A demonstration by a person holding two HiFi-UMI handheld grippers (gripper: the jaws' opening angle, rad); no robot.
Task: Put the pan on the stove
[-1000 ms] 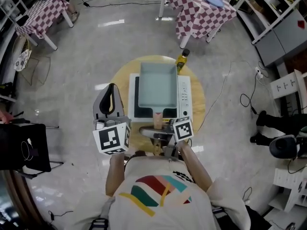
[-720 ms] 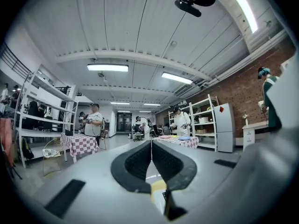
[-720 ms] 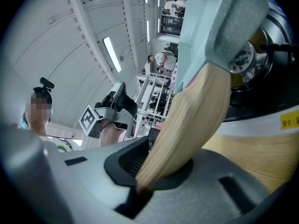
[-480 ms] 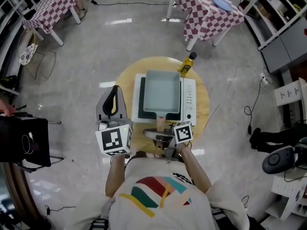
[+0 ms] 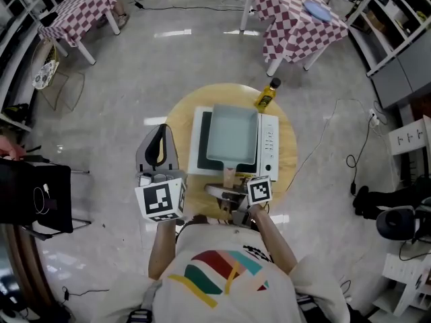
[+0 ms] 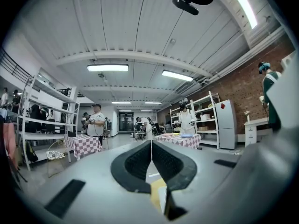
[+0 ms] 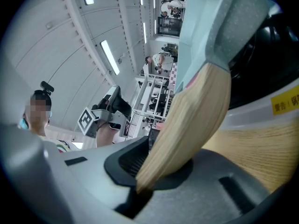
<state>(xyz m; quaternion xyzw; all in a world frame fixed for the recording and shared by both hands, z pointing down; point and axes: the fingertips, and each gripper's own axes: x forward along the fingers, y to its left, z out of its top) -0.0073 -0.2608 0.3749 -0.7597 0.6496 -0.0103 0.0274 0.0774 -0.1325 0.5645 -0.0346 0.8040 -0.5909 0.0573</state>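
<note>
A pale blue-green rectangular pan [image 5: 232,135] lies over the black top of a white stove [image 5: 269,143] on a round wooden table [image 5: 176,116]. Its wooden handle [image 5: 229,175] points back toward me. My right gripper [image 5: 227,191] is shut on the end of that handle. In the right gripper view the handle [image 7: 196,120] runs between the dark pads up to the pan [image 7: 210,22], above the stove's white edge [image 7: 280,101]. My left gripper [image 5: 158,130] hangs left of the table, off its edge. Its jaws [image 6: 151,146] are shut, with nothing between them.
A yellow oil bottle [image 5: 267,95] stands at the table's far right edge, behind the stove. Two tables with checked cloths [image 5: 296,19] [image 5: 77,15] stand farther off. Shelving [image 5: 397,39] lines the right. A black bag [image 5: 34,197] sits at my left, cables [image 5: 353,160] lie at the right.
The pan and my right gripper have sunk a little toward the stove top. The left gripper has kept its place.
</note>
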